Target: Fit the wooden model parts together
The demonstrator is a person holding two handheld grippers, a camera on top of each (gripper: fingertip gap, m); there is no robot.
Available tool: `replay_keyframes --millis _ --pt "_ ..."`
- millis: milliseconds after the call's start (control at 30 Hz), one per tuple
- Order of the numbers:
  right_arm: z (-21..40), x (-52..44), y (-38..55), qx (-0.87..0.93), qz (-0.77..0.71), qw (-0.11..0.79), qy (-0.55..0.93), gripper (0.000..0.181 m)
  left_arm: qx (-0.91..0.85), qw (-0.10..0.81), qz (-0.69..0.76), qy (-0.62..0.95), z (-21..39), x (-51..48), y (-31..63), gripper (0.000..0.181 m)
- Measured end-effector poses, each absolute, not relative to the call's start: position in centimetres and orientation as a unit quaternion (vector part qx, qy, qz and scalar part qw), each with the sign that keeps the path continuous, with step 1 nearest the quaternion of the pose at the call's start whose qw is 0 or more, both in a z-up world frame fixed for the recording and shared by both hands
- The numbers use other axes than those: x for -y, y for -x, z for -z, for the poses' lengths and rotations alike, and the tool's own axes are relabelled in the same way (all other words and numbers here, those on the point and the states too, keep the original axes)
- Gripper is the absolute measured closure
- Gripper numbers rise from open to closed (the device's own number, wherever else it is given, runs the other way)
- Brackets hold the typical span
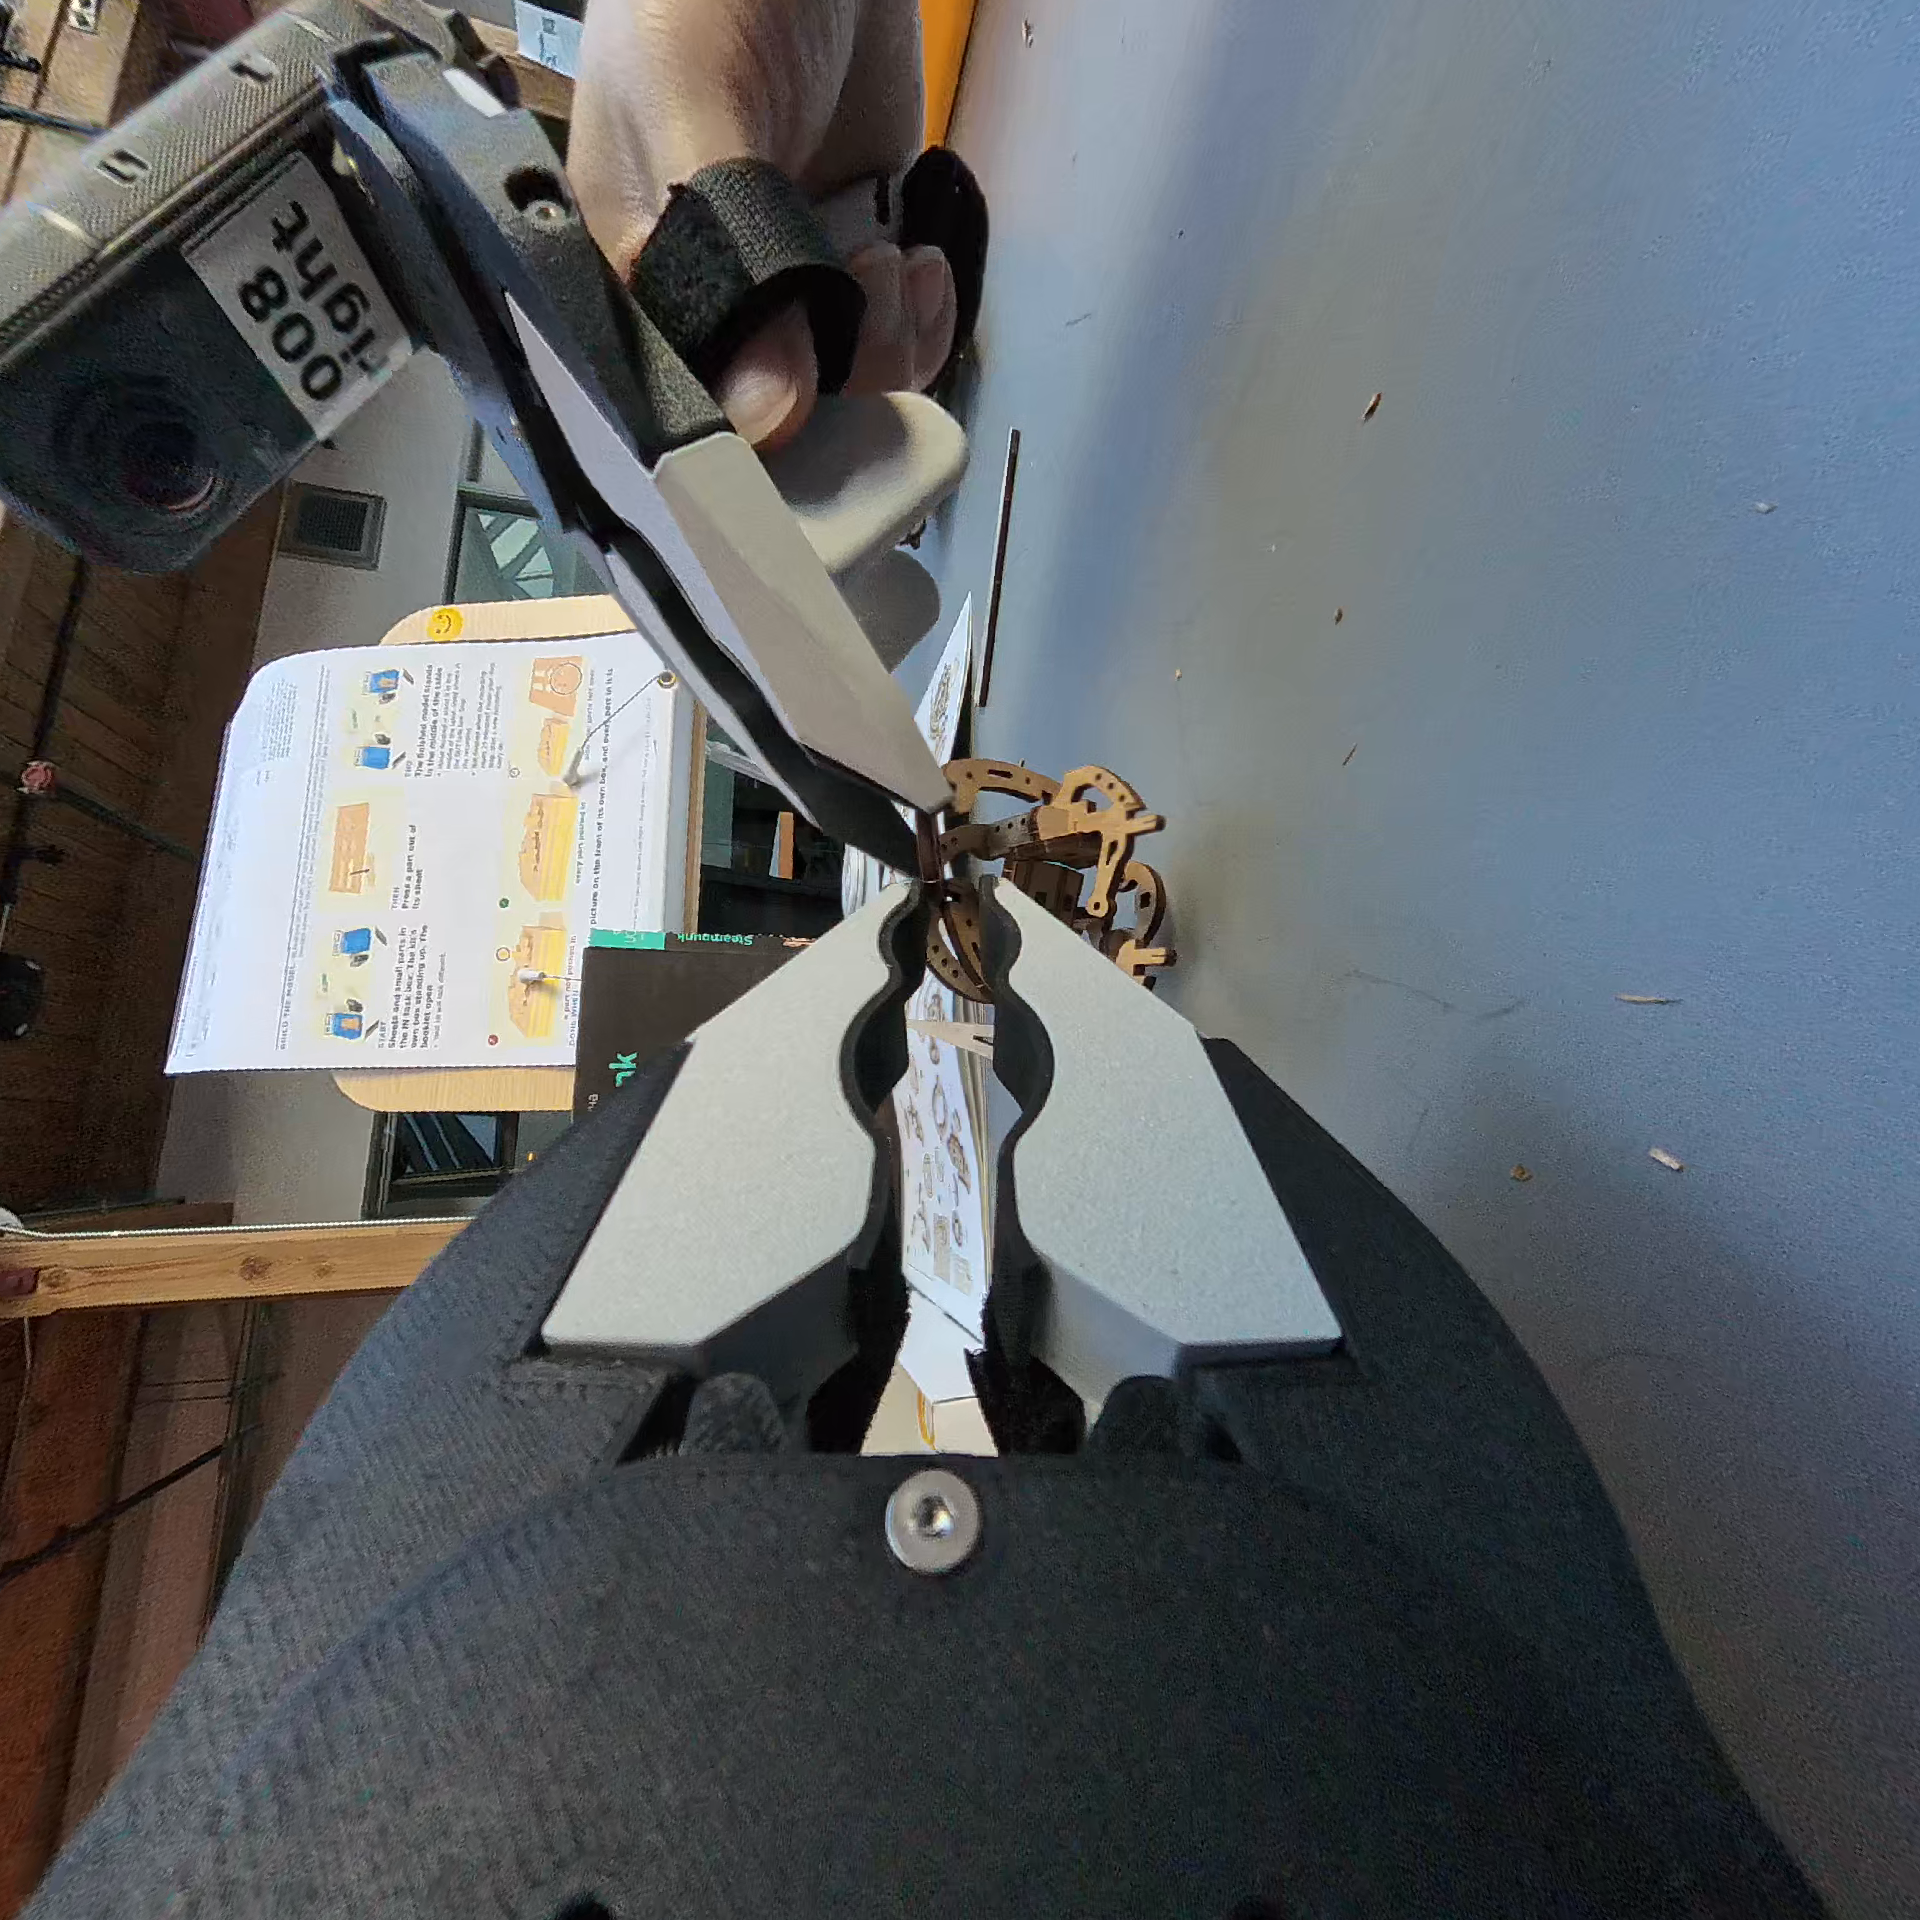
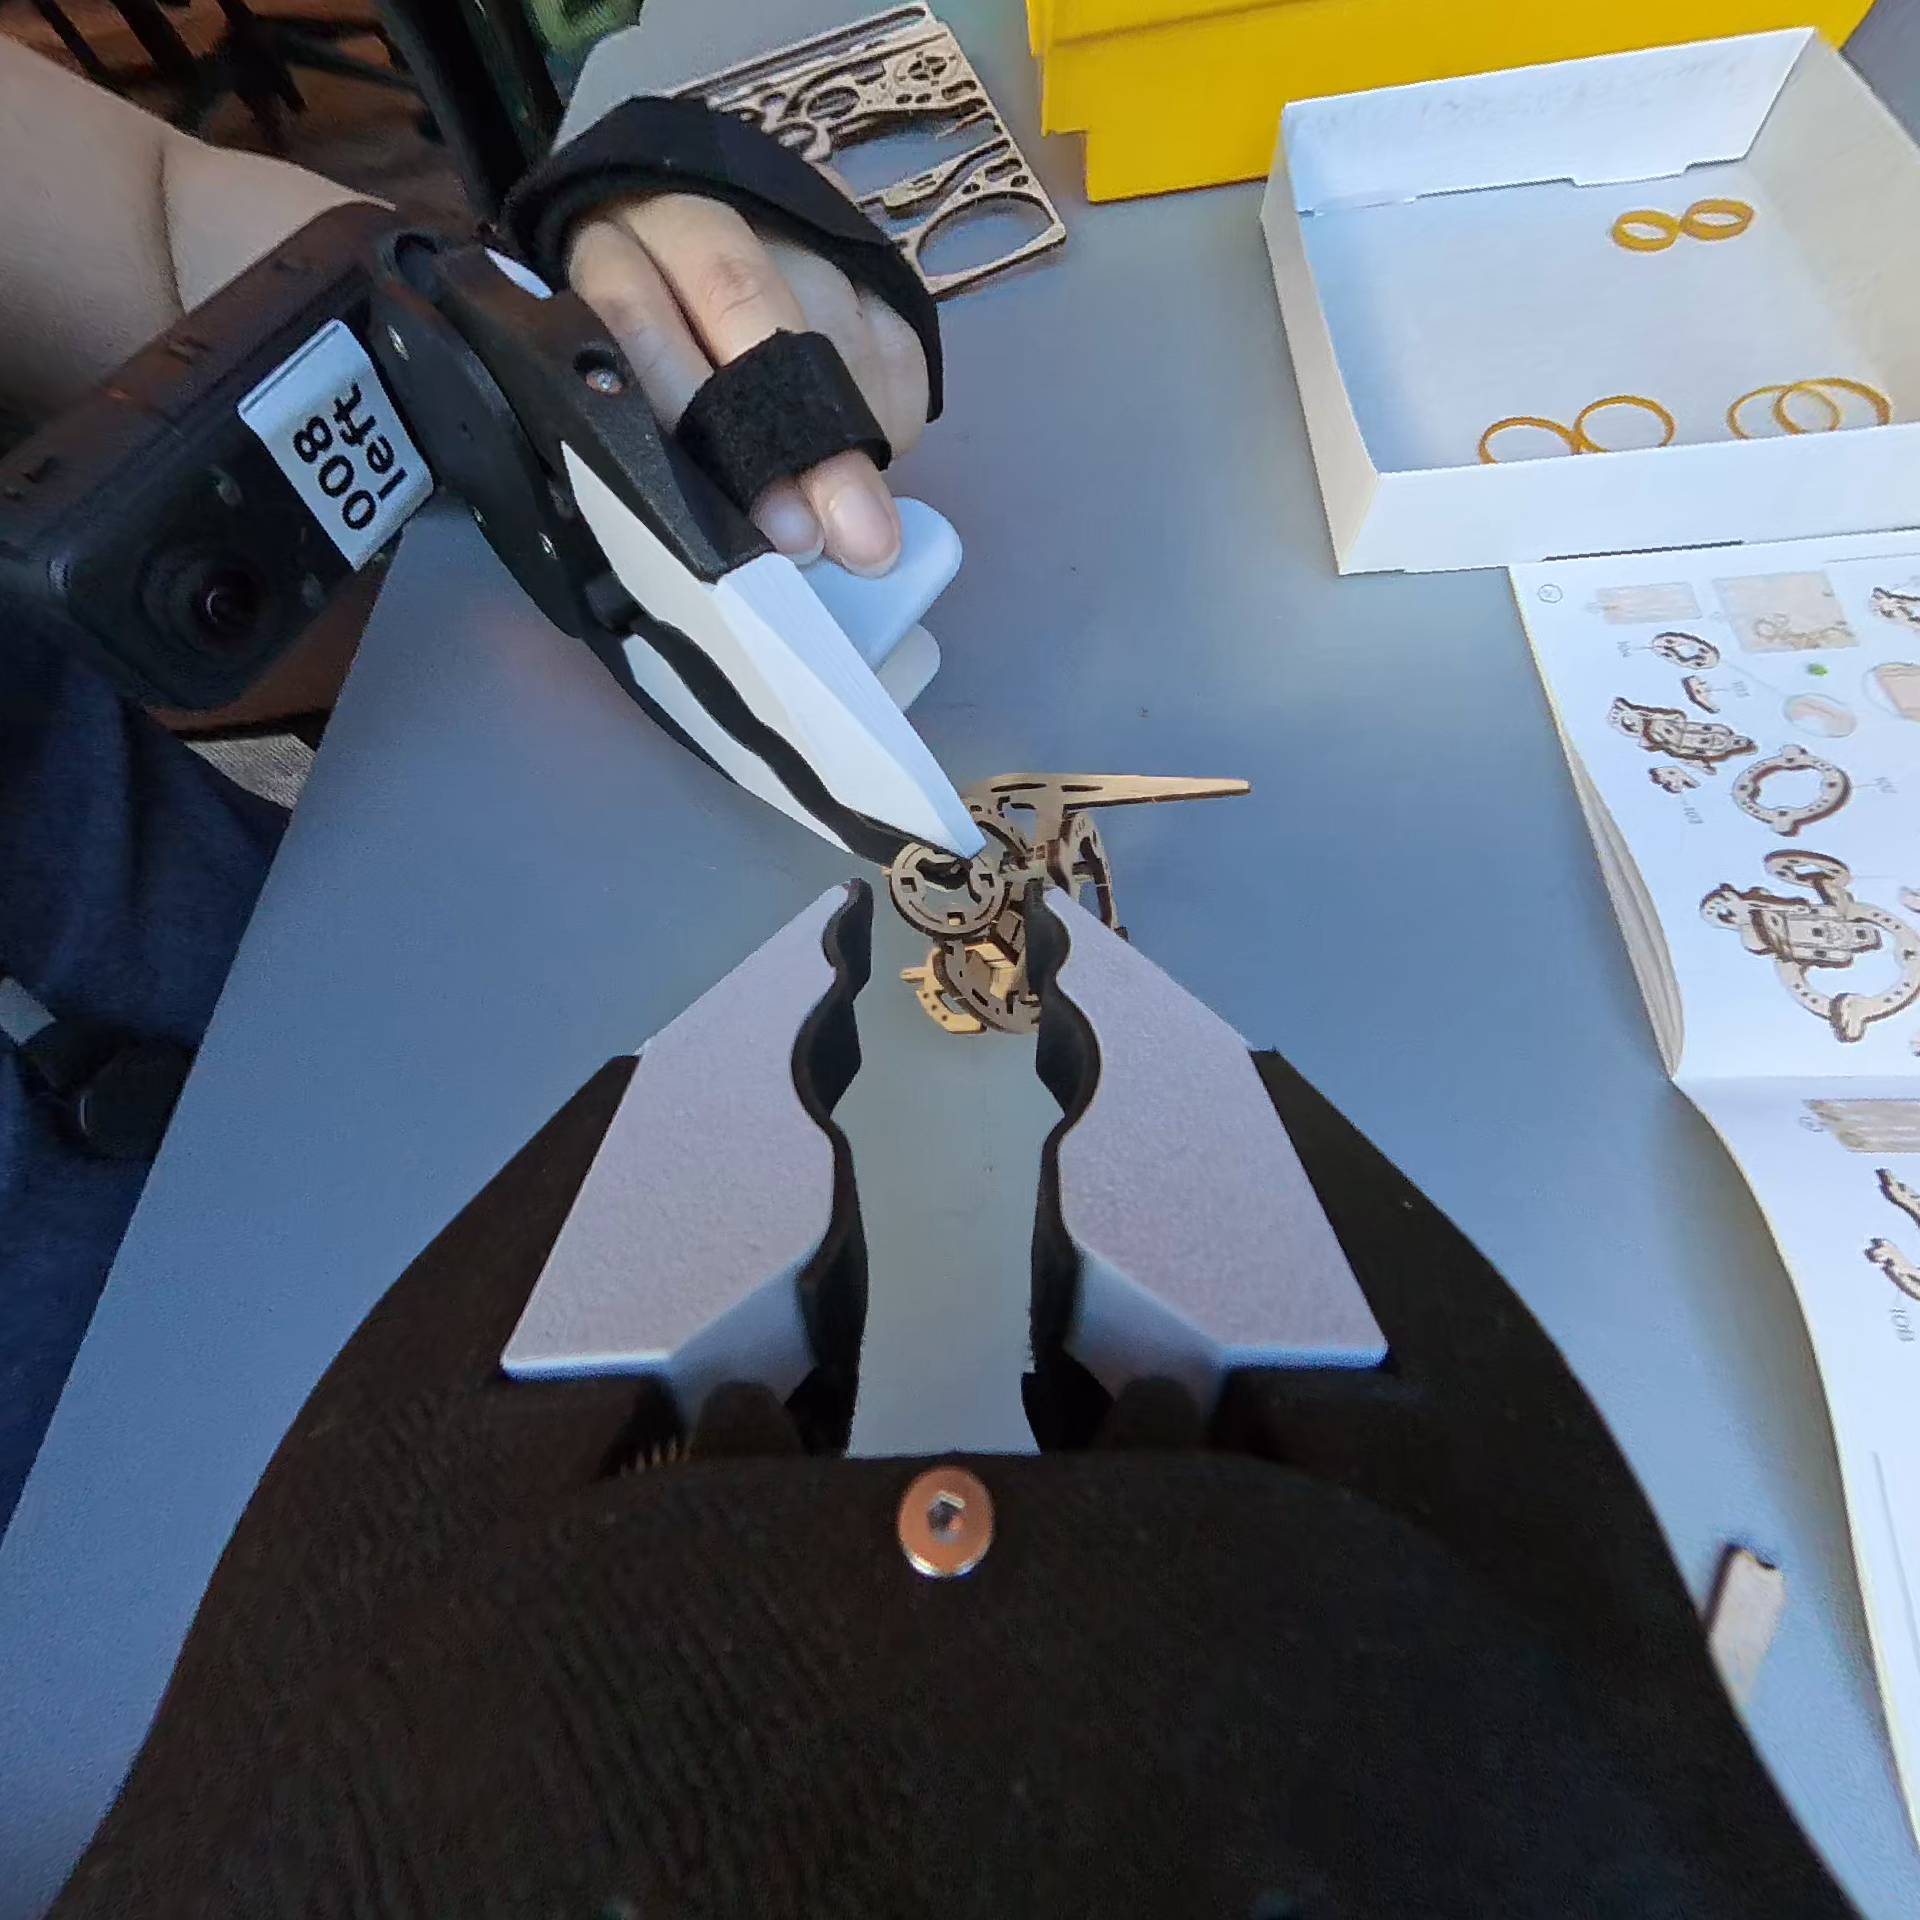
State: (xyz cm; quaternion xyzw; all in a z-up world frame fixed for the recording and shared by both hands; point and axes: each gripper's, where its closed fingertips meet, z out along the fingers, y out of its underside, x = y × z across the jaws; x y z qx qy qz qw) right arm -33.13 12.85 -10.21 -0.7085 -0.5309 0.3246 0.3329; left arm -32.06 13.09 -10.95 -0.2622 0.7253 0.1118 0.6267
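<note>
Left wrist view: the left gripper (image 1: 948, 894) reaches forward with its two fingers (image 1: 769, 1132) set a narrow gap apart; a curved ring of the wooden model (image 1: 1070, 862) sits in that gap at the tips, apparently pinched. The model stands on the grey surface (image 1: 1507, 623), a small cluster of laser-cut arcs and bars. From the upper left the right gripper (image 1: 930, 821) comes in, its tips drawn together to a point against the same ring; whether they clamp it I cannot tell here. One instruction sheet (image 1: 436, 862) stands propped behind, and a few wood crumbs lie scattered on the surface.

Right wrist view: the right gripper (image 2: 945, 899) has its two fingers (image 2: 717, 1143) moderately apart, the right tip touching the edge of the model (image 2: 997, 914), the left tip clear of it, so nothing is firmly gripped. The left gripper (image 2: 951, 847) enters from the upper left, held in a hand (image 2: 748, 312) with a black strap, and its tips are pressed together on the round disc at the model's front. A flat pointed wing juts right from the model's top. On the surface lie one open booklet (image 2: 1756, 831), one white box lid (image 2: 1455, 416) holding six yellow rubber bands (image 2: 1621, 426), one yellow box (image 2: 1247, 94), and one punched-out wooden sheet (image 2: 914, 135).
</note>
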Motion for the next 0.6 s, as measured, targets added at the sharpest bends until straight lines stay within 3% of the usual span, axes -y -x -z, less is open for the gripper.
replay_keyframes --millis 433,600 --pt "10.57 -12.86 33.16 0.504 -0.351 0.307 0.727 0.161 -0.722 0.628 -0.098 0.272 10.94 -13.09 32.07 0.173" --pt "10.39 -13.21 32.82 0.502 -0.339 0.322 0.727 0.162 -0.710 0.628 -0.042 0.315 10.24 -13.05 32.21 0.161"
